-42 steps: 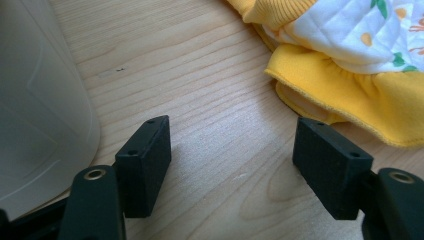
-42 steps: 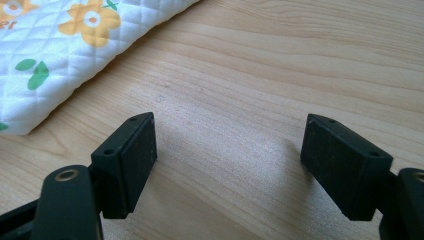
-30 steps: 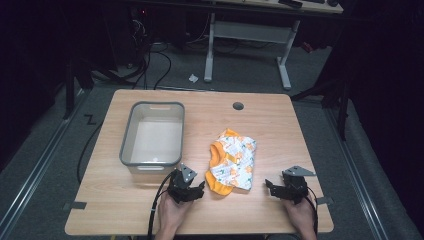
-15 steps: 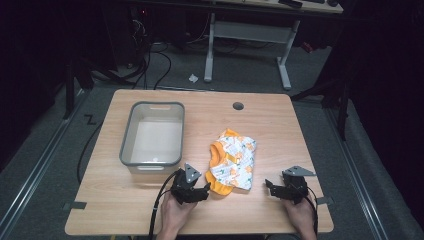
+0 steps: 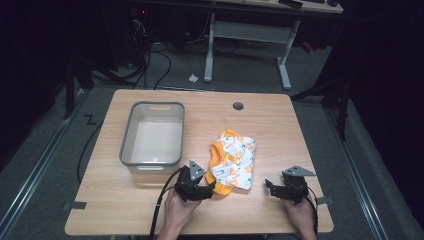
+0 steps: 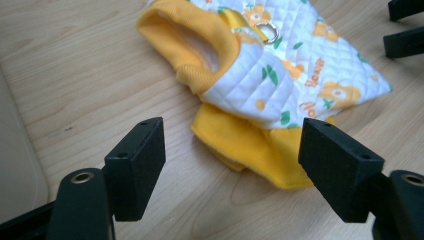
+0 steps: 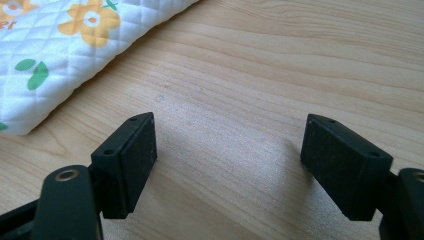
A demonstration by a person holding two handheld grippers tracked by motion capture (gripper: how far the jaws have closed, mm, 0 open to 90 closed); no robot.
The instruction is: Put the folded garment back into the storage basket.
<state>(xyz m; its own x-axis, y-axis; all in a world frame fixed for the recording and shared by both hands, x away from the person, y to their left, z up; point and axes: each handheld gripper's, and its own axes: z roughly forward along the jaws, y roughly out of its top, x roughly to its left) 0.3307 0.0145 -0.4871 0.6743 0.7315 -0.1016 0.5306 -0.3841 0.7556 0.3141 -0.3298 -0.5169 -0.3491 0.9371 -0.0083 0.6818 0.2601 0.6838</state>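
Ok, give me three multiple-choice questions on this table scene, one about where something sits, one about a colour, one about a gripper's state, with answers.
1. Where does the grey bin sit relative to the small garment?
A. to its left in the high view
B. to its right
C. on top of it

2. What colour is the garment's ribbed trim?
A. blue
B. yellow-orange
C. black

3. How does the left gripper stand?
A. shut on the garment
B. shut on the bin's rim
C. open, holding nothing

Answers: 1 A, the high view shows the bin left of the garment. 2 B, the collar and hem are yellow-orange. 3 C, its jaws stand wide apart just short of the hem.
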